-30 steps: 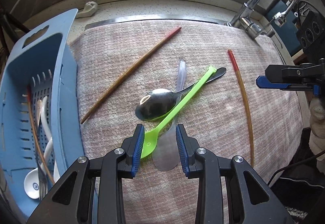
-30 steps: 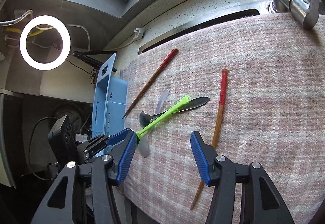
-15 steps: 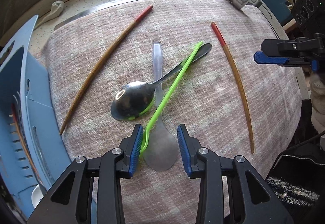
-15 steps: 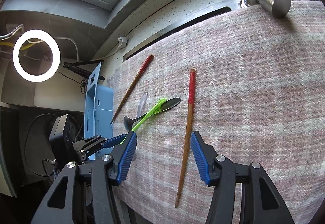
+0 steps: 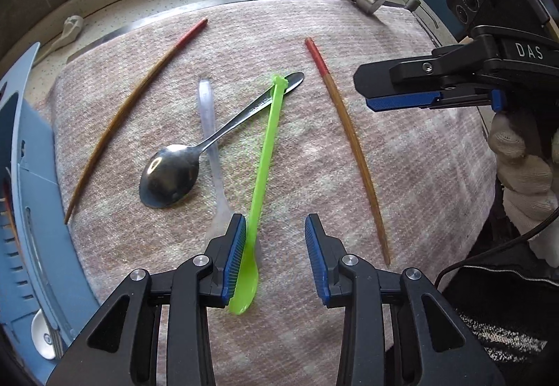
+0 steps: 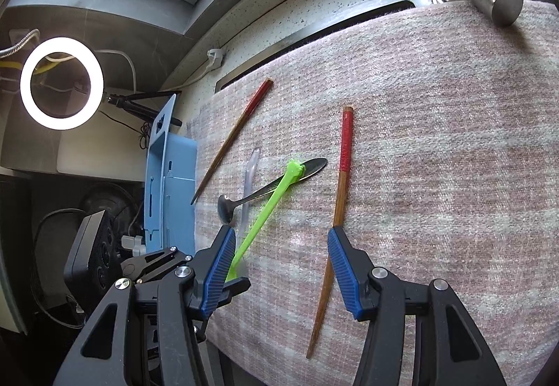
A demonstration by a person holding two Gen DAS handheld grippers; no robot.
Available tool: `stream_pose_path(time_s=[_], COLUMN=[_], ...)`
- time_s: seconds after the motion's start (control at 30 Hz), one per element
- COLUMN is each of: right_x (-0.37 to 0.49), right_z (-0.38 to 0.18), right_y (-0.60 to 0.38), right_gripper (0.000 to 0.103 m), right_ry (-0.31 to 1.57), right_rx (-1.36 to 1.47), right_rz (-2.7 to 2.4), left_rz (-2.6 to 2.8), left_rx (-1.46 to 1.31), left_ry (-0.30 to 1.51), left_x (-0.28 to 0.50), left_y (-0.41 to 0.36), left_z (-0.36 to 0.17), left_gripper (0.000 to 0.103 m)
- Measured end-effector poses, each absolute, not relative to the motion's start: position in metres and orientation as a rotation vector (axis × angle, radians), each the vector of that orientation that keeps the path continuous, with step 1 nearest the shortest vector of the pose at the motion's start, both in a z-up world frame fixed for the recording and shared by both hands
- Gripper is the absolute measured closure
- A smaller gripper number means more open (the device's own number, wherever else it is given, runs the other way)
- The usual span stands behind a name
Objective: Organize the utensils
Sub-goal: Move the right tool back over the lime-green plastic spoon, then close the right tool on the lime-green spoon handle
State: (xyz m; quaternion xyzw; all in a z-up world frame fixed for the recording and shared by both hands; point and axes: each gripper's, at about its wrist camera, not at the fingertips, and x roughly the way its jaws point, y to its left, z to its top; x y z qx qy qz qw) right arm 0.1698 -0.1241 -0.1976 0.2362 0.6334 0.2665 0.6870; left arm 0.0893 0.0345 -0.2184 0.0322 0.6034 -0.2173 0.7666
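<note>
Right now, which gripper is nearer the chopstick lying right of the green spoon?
Right. The right gripper straddles the chopstick, its right finger over the shaft. The left gripper sits around the green spoon, apart from that chopstick.

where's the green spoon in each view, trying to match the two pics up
Left wrist: green spoon runs down the centre, its bowl between the open left tongs, against the left pad.
Right wrist: it slants left of centre, its lower end behind the right tongs' left pad.
Shared landmark: the metal spoon it crosses.
</note>
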Motion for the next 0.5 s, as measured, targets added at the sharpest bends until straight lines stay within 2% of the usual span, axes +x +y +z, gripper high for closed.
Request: stream_pose_path(time_s=[0.23, 0.4, 0.5], right_x=[0.169, 0.167, 0.168], right_z=[-0.205, -0.210, -0.215], right_y=[-0.123, -0.118, -0.113], right_gripper=[0.052, 0.064, 0.066], right_ry=[1.432, 1.448, 1.461], right_rx=[0.498, 0.442, 0.425], right_rz=[0.573, 0.550, 0.541], left_rz=[-0.473, -0.444, -0.428], left_rx=[0.075, 0.074, 0.109], left_ry=[1.294, 1.277, 1.269], left_x=[0.086, 0.084, 0.083], left_y=[0.020, 0.029, 0.034], left_z=[-0.223, -0.224, -0.221], left_gripper=[0.070, 0.070, 0.070])
